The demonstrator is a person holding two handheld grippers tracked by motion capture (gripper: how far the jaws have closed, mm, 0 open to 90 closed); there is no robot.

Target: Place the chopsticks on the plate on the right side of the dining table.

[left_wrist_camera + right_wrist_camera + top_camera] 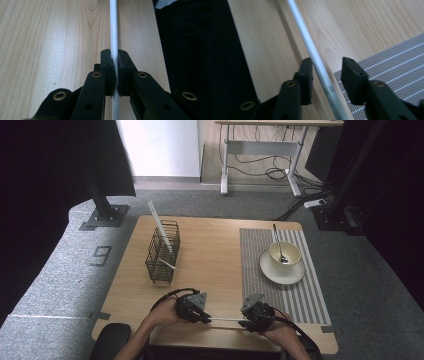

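Left claw (pixel 114 58): black jaws clamped tight on a thin white smooth rod, likely a chopstick (pixel 114 30). Rod runs straight out past the jaw tips, lying low over the pale wood-grain counter (pixel 50 45).

Right claw (pixel 325 66): jaws apart, same white rod (pixel 312 53) passing between them, hard against the left-hand pad, clear of the other. Small grey marking printed on the rod near the jaws, unreadable. Just beyond the right-hand jaw: corner of a grey woven placemat with fine white stripes (pixel 392 62).

High view: both claws at the counter's near edge, left claw (pixel 206 318) and right claw (pixel 246 321) facing each other, the rod (pixel 225 319) bridging them horizontally.

Farther from the left claw: black wire-mesh rectangular basket (pixel 162 252), upright, with a flat white stick (pixel 161 226) leaning out of its top and another white stick (pixel 167 264) low against its side.

Farther from the right claw, on the striped mat (pixel 305 295): cream round saucer (pixel 280 272) carrying a cream glazed cup (pixel 285 251), metal spoon (pixel 278 242) standing in it.
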